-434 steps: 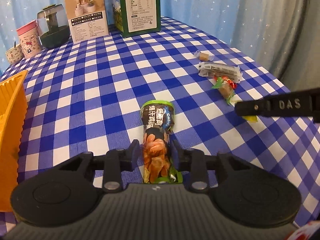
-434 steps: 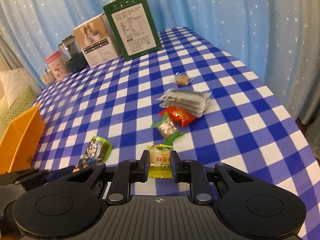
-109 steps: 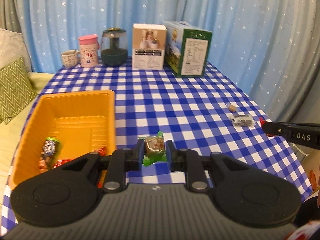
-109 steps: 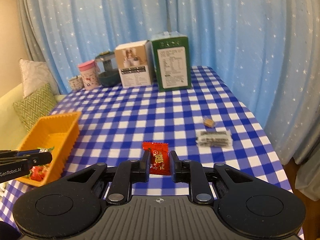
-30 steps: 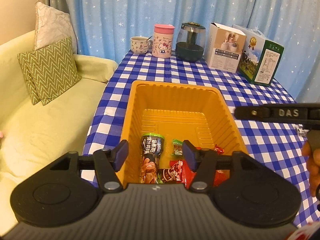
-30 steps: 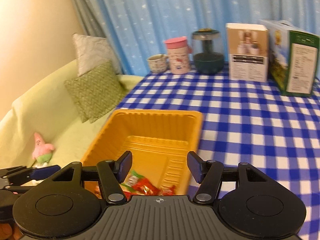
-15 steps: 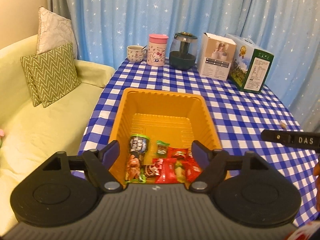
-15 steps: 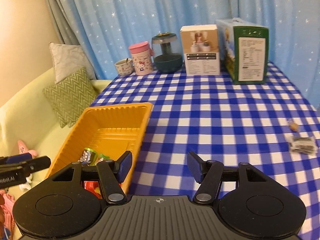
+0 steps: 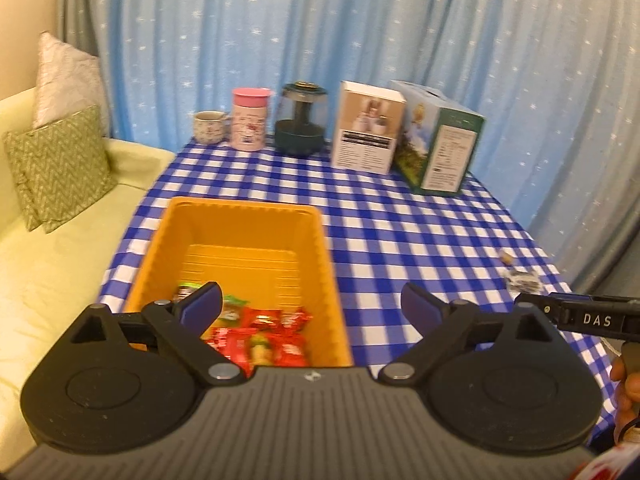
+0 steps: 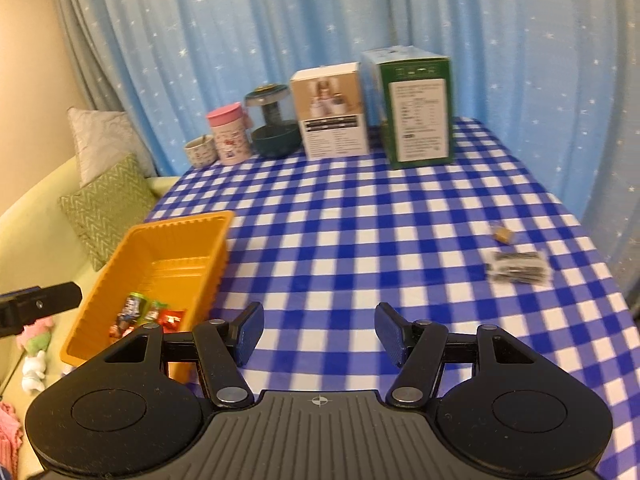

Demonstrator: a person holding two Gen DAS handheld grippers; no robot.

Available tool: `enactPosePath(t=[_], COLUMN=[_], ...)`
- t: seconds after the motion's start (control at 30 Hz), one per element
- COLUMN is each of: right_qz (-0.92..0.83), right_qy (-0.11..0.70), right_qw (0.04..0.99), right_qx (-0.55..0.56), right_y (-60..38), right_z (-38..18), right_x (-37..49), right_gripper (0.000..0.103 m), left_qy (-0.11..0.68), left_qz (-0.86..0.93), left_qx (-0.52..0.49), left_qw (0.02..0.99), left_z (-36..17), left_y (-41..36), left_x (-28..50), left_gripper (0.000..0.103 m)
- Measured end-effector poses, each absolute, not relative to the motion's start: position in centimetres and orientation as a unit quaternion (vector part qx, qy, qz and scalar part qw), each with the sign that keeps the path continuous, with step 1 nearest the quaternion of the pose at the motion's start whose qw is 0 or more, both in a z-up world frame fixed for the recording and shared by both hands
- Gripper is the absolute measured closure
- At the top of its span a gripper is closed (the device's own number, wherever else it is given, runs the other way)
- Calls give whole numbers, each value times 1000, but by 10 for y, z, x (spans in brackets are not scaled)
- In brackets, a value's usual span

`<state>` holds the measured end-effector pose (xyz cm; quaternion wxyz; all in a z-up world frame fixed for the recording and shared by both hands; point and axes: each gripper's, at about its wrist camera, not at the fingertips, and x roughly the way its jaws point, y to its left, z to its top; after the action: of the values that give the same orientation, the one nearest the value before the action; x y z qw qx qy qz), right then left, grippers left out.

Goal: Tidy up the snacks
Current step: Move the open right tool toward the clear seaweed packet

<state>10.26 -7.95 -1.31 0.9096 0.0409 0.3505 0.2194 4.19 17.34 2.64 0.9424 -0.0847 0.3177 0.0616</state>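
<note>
Both my grippers are released, holding nothing: left gripper [image 9: 310,308] above the orange bin [image 9: 328,264] of snacks [image 9: 256,332], right gripper [image 10: 319,334] over the counter [image 10: 360,240]; two snacks [image 10: 518,266] remain there.

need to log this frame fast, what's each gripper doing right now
Left gripper: open, holding nothing, above the orange bin.
Right gripper: open, holding nothing, over the checkered tablecloth.
</note>
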Motion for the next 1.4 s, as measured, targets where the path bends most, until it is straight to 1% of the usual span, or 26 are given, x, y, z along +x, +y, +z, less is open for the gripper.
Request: enactPosePath(t=[0.5, 0.87, 1.2, 1.4], right_qz=[119, 109, 177, 242], right_qy=[355, 348, 339, 333], right_qw=[924, 929, 923, 905], right_qx=[77, 53, -35, -110], right_y=[-198, -244, -256, -258], right_z=[-26, -35, -60, -84], right_x=[105, 134, 187, 226], right_gripper=[41, 40, 40, 40], left_qy=[333, 340, 350, 358], left_qz=[-30, -70, -78, -79], left_qx=[-51, -28, -13, -8], left_qw=[941, 937, 933, 930], left_z=[19, 5, -17, -36], left_y=[77, 30, 12, 8], left_x=[86, 117, 160, 190], left_gripper=[7, 7, 7, 6])
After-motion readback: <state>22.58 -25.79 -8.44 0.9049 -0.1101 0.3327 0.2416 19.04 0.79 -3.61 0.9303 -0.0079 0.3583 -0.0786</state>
